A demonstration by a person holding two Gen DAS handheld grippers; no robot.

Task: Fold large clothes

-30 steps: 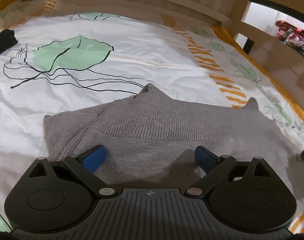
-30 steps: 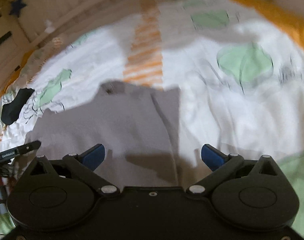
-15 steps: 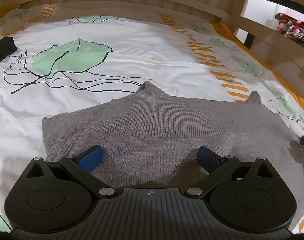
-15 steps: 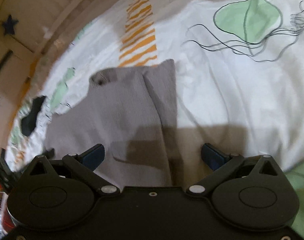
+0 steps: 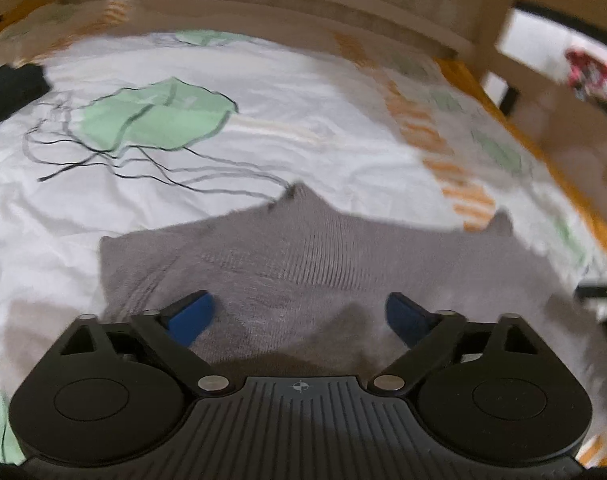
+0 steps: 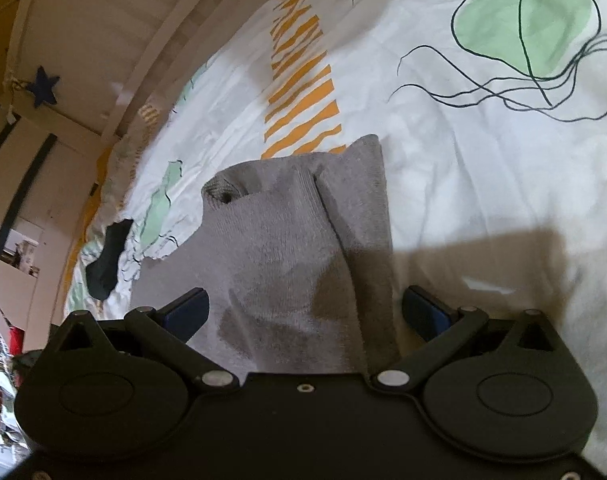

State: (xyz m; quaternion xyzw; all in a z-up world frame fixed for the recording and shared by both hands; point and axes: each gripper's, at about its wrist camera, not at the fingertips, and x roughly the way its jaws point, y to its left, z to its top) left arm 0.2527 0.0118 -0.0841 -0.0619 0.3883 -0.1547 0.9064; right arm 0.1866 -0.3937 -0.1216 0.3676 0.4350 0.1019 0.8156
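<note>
text: none readable | labels: none | brands: none | numbers: none

A grey knitted sweater (image 5: pixel 303 256) lies flat on the bed, partly folded, a ribbed band across it, one sleeve (image 6: pixel 363 216) laid along its edge, corners poking up.

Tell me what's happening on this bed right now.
A person holding a gripper in each hand is folding a grey knit sweater spread on a bed sheet printed with green jellyfish. The left gripper hovers over the sweater's near edge; its jaws have just been closing a little but stand open, gripping nothing. The right gripper is open too, above a long folded strip of the sweater. A dark garment lies farther off on the sheet.
</note>
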